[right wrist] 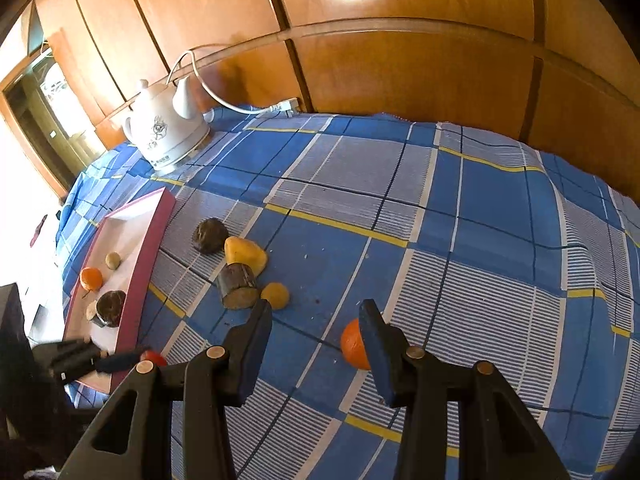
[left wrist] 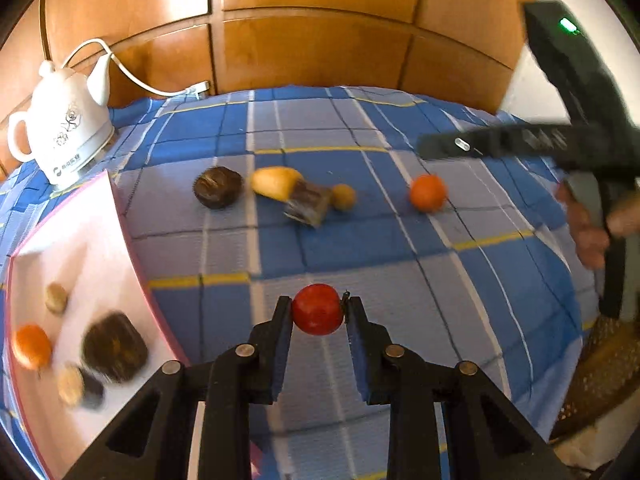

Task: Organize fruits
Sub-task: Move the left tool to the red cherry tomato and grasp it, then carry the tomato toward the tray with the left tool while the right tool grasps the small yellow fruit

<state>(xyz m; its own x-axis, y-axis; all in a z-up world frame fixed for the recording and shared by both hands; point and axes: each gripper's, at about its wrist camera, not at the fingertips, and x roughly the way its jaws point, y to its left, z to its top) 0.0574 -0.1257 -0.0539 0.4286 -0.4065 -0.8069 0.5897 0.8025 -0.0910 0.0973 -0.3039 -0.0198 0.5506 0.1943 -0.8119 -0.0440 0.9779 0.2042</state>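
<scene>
Left gripper (left wrist: 318,310) around red fruit (left wrist: 318,309).

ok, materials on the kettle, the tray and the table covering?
White kettle: looks like glazed ceramic, smooth glossy body with a printed motif; metallic-looking base ring. Tray: rigid thin walls, matte pink outside, pale inside; plastic or coated card, can't tell which. Table covering: woven fabric, blue plaid, matte, with wrinkles and a draped edge.

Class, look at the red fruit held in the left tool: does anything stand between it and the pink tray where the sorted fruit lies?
Nothing visible does. The left tool holds the red fruit above bare cloth, just right of the tray's pink wall.
</scene>
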